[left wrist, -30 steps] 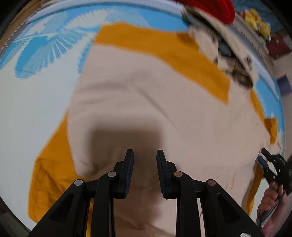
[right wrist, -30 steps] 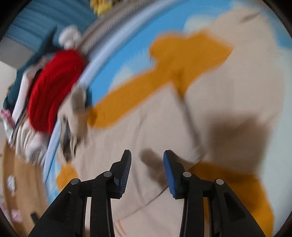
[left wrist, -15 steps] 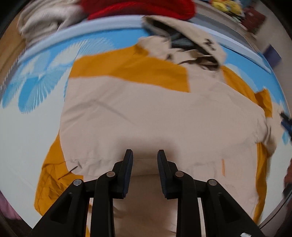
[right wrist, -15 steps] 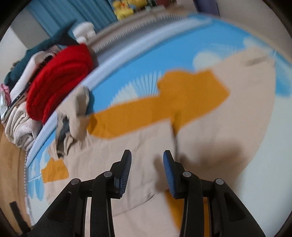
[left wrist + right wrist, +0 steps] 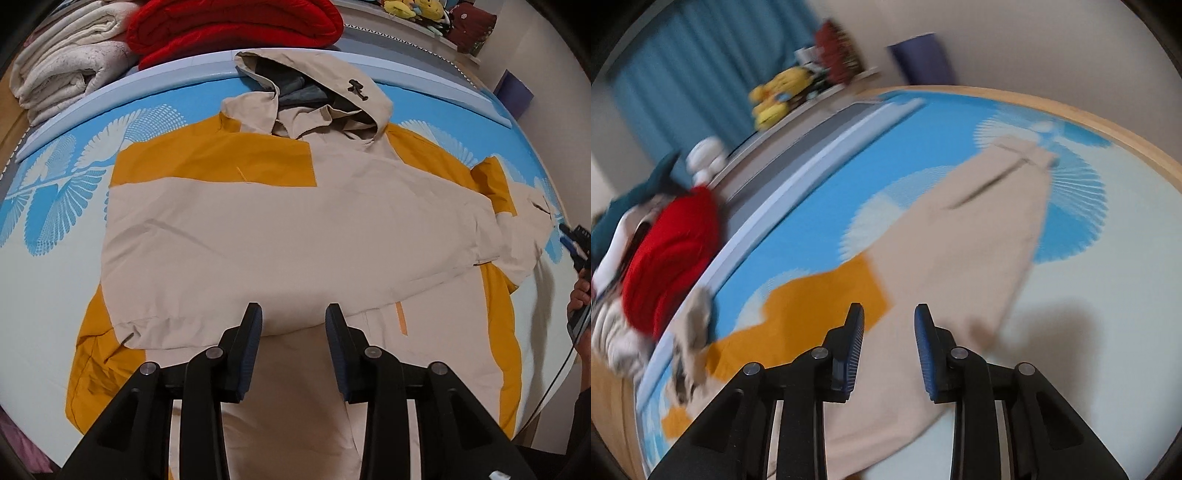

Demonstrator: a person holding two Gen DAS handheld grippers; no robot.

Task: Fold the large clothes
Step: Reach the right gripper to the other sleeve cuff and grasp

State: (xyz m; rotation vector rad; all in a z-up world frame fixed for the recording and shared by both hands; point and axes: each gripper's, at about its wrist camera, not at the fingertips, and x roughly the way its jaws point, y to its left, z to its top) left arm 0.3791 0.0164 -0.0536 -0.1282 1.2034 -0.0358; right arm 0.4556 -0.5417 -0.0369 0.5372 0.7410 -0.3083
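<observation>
left wrist: left tool (image 5: 293, 325) apart, just widened, empty over jacket (image 5: 280, 221); right tool (image 5: 889, 325) narrowing, empty.

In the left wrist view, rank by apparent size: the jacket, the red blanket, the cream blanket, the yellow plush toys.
1. jacket
2. red blanket and cream blanket: look alike, unranked
3. yellow plush toys, farthest away, so apparent size misleads
</observation>
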